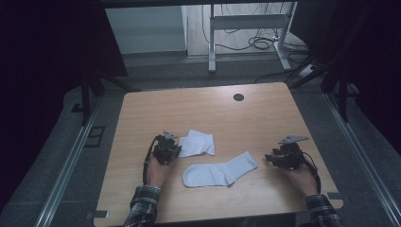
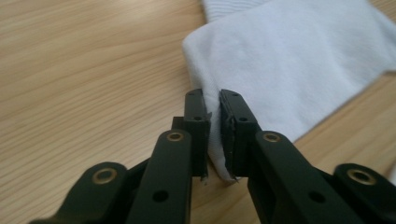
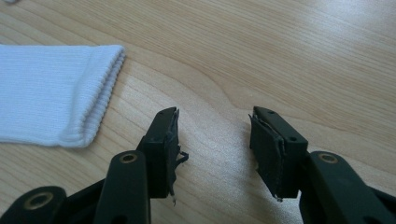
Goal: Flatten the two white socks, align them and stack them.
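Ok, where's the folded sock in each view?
High view: the folded sock lies left of centre, at the left claw.
Left gripper view: it sits upper right, its near edge pinched between the shut jaws.
Right gripper view: the white ribbed cuff at the left belongs to the long sock, ahead of the open right claw.
Shared landmark: the wooden table.

A lab-like workroom: bare wooden table point(image 1: 203, 109), grey floor point(image 1: 189, 71), loose cables point(image 1: 257, 42), metal desk frame point(image 1: 246, 21).
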Tool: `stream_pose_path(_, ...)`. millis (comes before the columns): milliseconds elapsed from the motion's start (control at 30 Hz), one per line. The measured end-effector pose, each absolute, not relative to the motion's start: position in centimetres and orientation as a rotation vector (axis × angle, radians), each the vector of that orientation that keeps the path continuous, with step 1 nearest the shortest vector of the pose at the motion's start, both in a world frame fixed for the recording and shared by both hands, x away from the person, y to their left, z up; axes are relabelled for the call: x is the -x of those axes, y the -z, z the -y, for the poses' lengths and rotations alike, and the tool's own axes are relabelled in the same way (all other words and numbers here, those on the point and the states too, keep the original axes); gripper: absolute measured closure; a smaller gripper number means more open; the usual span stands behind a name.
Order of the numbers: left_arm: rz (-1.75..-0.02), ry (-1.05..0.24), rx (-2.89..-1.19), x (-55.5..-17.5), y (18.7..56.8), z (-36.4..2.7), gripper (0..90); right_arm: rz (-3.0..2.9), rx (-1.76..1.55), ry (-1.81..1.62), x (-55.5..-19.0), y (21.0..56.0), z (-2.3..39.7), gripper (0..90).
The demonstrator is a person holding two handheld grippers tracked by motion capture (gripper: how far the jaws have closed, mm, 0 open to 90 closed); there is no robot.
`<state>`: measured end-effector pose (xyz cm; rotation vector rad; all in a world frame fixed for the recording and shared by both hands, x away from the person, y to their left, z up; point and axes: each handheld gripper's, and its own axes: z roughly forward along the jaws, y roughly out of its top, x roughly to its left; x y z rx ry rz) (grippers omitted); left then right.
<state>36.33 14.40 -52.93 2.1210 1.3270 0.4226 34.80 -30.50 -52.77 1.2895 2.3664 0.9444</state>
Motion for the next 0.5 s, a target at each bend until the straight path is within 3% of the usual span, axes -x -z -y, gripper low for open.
stream_pose_path(33,-1.343,-0.436,-2.117,-36.4,52.8,-14.7,75.1,-2.366,-1.290,-0.944,-34.8,52.8,30.5,50.6)
stream_pose_path(67,-1.354,-0.458,-2.108,-36.4,52.7,-14.9,64.3,-2.366,-1.290,-0.945,-34.8,52.8,30.5,50.4)
stream_pose_path(167,-1.339,-0.460,-2.044,-36.3,51.7,-14.8,58.0,-2.362,-1.293,-0.948,-34.8,52.8,30.4,49.8)
stream_pose_path(500,-1.137,-0.352,-2.083,-37.1,50.3,-6.7,60.0,-2.357,-1.288,-0.967,-34.7,52.9,30.4,47.5)
